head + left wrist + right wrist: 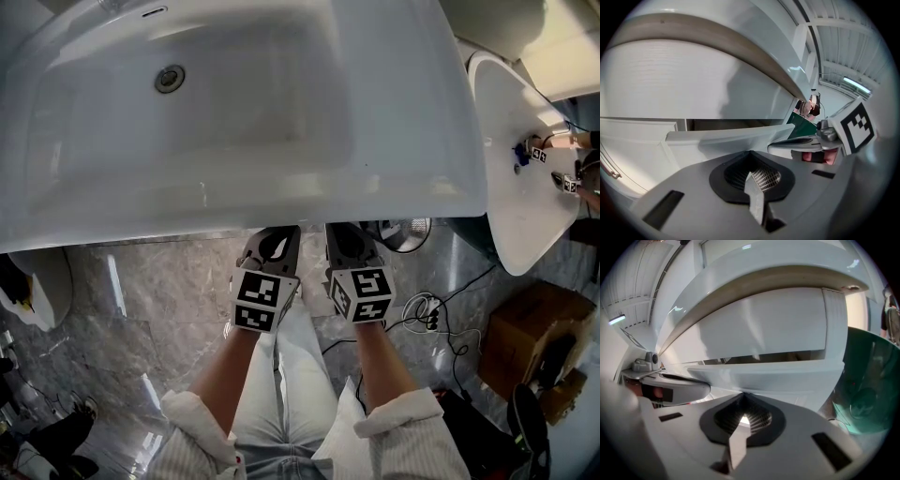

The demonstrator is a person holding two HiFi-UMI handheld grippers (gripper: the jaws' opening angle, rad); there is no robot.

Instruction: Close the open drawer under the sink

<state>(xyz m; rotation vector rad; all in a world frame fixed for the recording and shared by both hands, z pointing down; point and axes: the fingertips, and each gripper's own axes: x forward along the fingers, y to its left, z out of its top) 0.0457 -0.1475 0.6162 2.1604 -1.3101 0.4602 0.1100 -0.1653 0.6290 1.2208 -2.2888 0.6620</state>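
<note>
Working from the largest item down, the white ceramic sink basin filled the upper head view and hid the cabinet beneath it from above. Grey marble floor lay below.

The white flat-fronted drawer sat directly under the basin and was visible only in the two gripper views. It stood pulled out from the cabinet, and a dark gap showed behind its top edge. Its front was plain, glossy and unmarked, and no handle could be made out.

The drawer lay straight ahead of both grippers, with its long axis running side to side across their line of reach. The left gripper and the right gripper sat side by side near the middle of the front, neither clearly nearer. Each had its jaws pressed together with nothing between them, and the tips were at the drawer's upper front edge. Contact appeared likely on the right, while on the left it could not be confirmed.

In my judgement a level push forward with both grippers would seat the drawer, and uneven pressure could skew it.
</note>
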